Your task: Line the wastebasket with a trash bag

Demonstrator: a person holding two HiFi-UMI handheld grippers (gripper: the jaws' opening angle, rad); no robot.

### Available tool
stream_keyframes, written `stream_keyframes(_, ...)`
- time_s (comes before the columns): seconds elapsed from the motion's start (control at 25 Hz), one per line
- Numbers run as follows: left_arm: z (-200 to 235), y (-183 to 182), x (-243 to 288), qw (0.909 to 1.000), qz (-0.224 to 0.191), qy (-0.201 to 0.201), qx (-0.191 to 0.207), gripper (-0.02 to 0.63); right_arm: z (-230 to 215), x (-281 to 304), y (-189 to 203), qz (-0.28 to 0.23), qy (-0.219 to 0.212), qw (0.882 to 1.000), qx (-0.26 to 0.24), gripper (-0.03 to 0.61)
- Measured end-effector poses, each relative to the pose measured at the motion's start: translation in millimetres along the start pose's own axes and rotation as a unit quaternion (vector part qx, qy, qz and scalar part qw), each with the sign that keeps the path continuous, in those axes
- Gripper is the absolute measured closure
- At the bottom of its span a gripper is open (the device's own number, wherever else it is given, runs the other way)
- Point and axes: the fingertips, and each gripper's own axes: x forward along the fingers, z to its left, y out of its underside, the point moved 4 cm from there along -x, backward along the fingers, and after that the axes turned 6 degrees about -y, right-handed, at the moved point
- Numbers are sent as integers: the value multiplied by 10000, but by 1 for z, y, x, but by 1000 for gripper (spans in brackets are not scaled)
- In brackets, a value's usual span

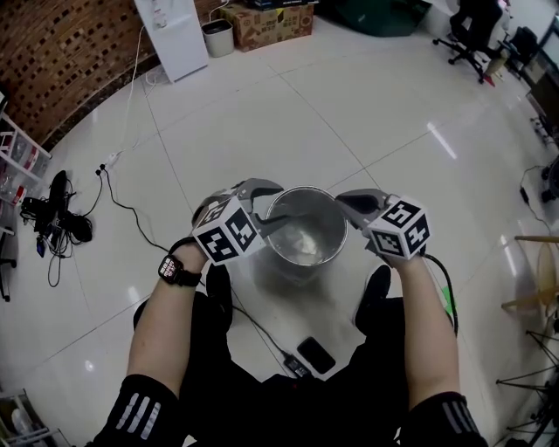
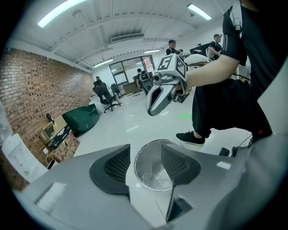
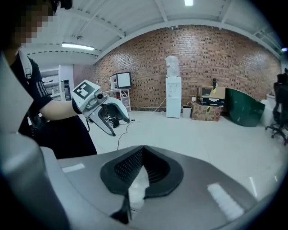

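Head view: metal wastebasket (image 1: 301,266) upright on the white tile floor (image 1: 367,113) at frame centre, between two black shoes (image 1: 218,292). Clear trash bag (image 1: 307,244) crumpled down inside, glossy.

Left gripper (image 1: 266,208) at the basket's left rim, marker cube toward the camera. Jaws spread wide, nothing pinched. Same in the left gripper view: left gripper (image 2: 146,168) with both black pads well apart, wastebasket (image 2: 155,142) and the bag's shiny film seen through the gap, below. Right gripper (image 2: 155,105) at upper centre of that view, held off the floor.

Right gripper (image 1: 342,202) at the basket's right rim. In the right gripper view, right gripper (image 3: 140,155) with pads pressed together, pinching a thin strip of clear crinkled film, seemingly the trash bag (image 3: 136,188) edge. Left gripper (image 3: 112,126) at centre left of that view, jaws parted.

Black watch (image 1: 175,271) on the left wrist. Dark phone (image 1: 316,354) with a cable on the floor at lower centre. Brick wall (image 1: 52,61) at upper left, white cabinet (image 1: 175,35), small bin (image 1: 217,37) and cardboard box (image 1: 266,24) along the top edge.
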Motion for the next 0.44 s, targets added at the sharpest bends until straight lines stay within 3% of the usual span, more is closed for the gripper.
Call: stream_keyframes(0.44, -9, 0, 5, 9998, 47, -99, 182, 408, -3, 5, 19, 193, 18, 9997, 114, 572)
